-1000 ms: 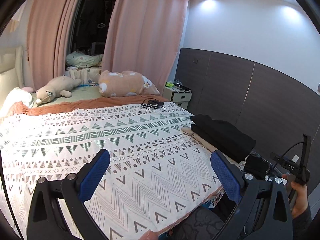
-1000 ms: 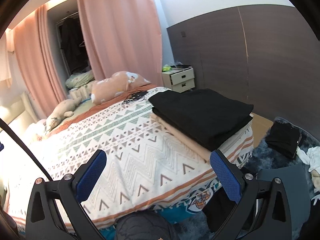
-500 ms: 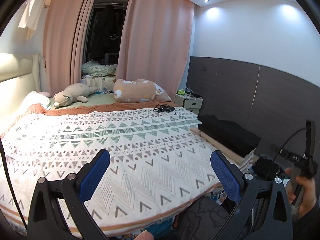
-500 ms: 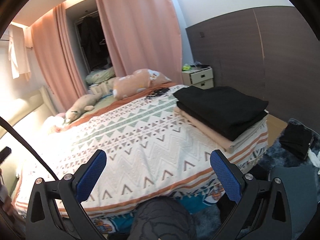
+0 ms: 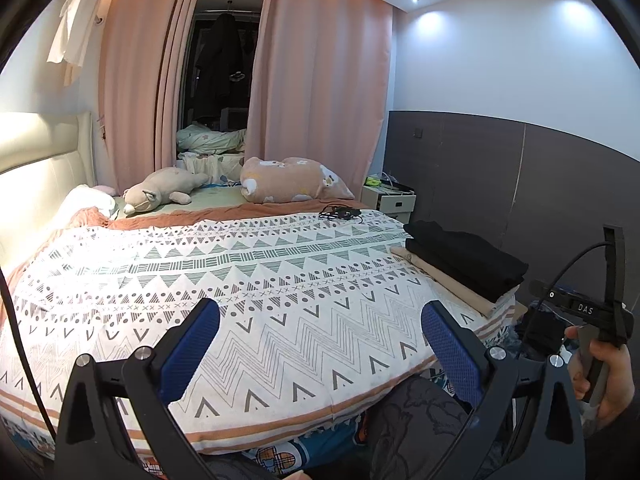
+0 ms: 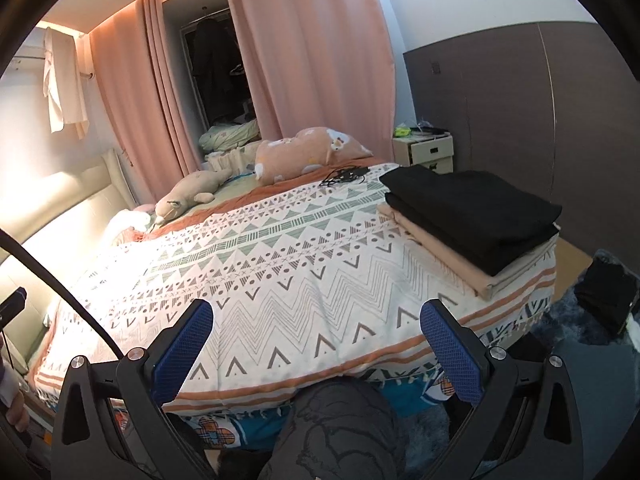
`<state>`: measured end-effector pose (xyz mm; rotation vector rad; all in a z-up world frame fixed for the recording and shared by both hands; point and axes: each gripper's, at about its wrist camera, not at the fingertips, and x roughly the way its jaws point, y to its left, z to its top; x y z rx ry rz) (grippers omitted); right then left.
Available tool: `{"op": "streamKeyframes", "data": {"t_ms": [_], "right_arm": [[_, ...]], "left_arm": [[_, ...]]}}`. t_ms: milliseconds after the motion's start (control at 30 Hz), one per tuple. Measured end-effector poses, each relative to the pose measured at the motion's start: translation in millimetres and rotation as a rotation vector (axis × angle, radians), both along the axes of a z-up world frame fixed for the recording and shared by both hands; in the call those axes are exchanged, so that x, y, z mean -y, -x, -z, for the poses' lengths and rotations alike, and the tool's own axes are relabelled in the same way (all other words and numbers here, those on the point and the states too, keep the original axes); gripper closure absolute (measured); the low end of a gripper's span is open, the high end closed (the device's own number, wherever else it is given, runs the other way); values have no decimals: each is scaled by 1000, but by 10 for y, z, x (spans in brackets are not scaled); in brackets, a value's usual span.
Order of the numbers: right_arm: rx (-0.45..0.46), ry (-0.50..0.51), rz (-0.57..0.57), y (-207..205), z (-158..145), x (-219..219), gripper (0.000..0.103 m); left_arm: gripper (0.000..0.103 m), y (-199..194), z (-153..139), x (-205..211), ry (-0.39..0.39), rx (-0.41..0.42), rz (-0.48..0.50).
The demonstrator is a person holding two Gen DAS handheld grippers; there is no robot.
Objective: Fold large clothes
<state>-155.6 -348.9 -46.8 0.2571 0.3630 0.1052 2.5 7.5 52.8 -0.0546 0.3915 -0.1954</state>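
Observation:
A folded black garment (image 6: 476, 208) lies on a folded beige one (image 6: 444, 256) at the right corner of the bed; the stack also shows in the left wrist view (image 5: 464, 258). My left gripper (image 5: 320, 336) is open and empty, held above the bed's near edge. My right gripper (image 6: 316, 332) is open and empty, also above the near edge, left of the stack. The patterned bedspread (image 5: 248, 280) (image 6: 280, 264) lies flat.
Two plush toys (image 5: 164, 190) (image 5: 292, 180) and a black cable bundle (image 5: 340, 213) lie at the far side. A nightstand (image 6: 424, 152) stands by the dark wall. Dark clothes (image 6: 608, 300) lie on the floor at right. Pink curtains hang behind.
Both grippers have pulled back and tilted up, so more of the room and bed shows. Both stay open and empty. The folded stack has not moved.

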Motion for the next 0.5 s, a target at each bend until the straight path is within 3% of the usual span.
{"op": "streamKeyframes", "data": {"t_ms": [500], "right_arm": [[6, 20, -10, -7, 32, -184, 0]], "left_arm": [[0, 7, 84, -10, 17, -19, -12]]}}
